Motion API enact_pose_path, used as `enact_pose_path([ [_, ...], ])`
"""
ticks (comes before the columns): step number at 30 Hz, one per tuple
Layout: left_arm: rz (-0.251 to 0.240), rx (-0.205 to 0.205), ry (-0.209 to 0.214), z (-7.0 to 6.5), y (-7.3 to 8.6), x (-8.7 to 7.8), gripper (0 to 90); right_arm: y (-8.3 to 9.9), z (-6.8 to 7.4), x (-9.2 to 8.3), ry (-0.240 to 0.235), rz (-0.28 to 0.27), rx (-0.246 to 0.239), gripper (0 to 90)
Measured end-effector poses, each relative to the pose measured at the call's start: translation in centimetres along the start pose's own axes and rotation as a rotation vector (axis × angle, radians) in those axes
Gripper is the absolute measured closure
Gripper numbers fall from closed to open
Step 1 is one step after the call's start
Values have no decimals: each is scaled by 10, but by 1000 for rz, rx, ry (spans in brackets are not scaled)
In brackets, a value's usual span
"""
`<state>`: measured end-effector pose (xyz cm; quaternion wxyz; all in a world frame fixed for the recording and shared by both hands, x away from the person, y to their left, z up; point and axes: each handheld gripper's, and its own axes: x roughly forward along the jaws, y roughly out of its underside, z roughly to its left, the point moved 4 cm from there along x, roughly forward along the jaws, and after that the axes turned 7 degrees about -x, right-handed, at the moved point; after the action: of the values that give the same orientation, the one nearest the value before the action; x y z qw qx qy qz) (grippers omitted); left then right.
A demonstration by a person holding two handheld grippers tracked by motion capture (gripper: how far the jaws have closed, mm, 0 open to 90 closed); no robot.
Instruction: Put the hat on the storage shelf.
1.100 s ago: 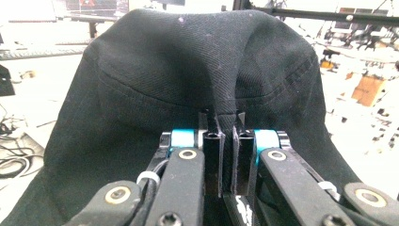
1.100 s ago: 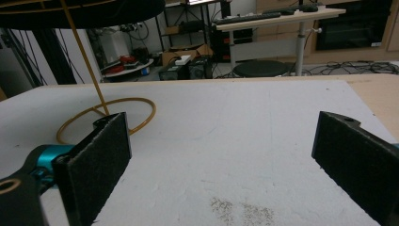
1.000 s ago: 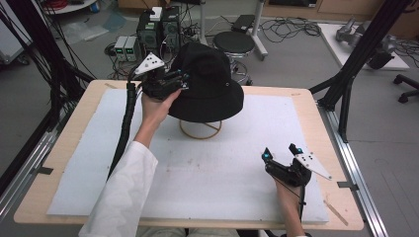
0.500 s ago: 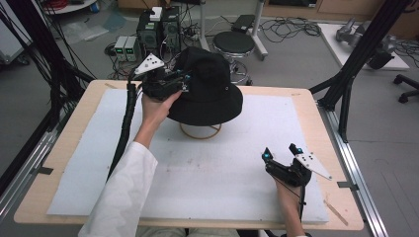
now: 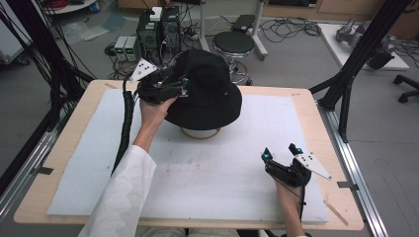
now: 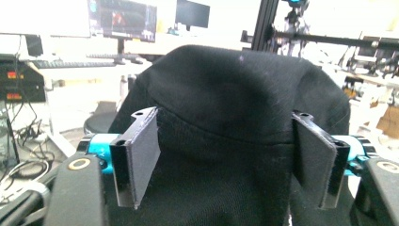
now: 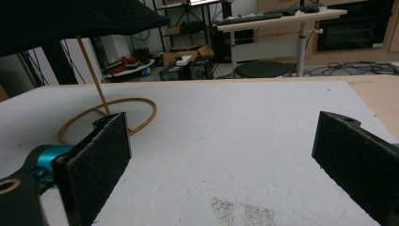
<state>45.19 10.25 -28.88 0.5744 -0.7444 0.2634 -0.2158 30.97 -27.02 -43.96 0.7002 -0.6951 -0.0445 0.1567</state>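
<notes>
Overhead, left gripper (image 5: pixel 165 89) raised, fingers spread around black hat (image 5: pixel 207 91) (on stand), right gripper (image 5: pixel 284 160) low, fingers spread

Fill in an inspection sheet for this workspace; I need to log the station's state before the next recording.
Surface: wooden table covered by a white mat, with a faint smudge near its front.
Job's things: black bucket hat resting on a gold wire stand with a ring base.
Clutter: nothing seen on the mat.
Grippers: left gripper at the hat, jaws open either side of the crown; right gripper resting low at the mat's front right, jaws open and holding nothing.
Cables: black ribbed cable trailing from the left gripper over the mat.
Surroundings: round stool, electronics boxes and loose floor cables behind the table.
</notes>
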Motion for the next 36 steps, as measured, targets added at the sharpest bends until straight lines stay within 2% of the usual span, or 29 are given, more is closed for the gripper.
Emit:
enact_pose_path([
  [5, -56, 8, 0, -1, -7, -9, 284, 0, 0, 0, 2, 0, 2, 40],
  [11, -98, 55, -54, 1, -14, -27, 244, 0, -2, 0, 21, -9, -4, 41],
  [16, -142, 64, -94, 8, -18, -48, 244, -1, -2, -2, 30, -7, 7, 40],
  [22, -173, 77, -175, 18, -15, -68, 201, -1, 0, -2, 26, -9, -7, 41],
  [33, -228, 72, -240, 25, -9, -106, 193, -1, 2, -4, 20, -4, -6, 40],
  [36, -230, 78, -260, 28, -6, -115, 194, -1, 2, -4, 19, -5, -6, 41],
])
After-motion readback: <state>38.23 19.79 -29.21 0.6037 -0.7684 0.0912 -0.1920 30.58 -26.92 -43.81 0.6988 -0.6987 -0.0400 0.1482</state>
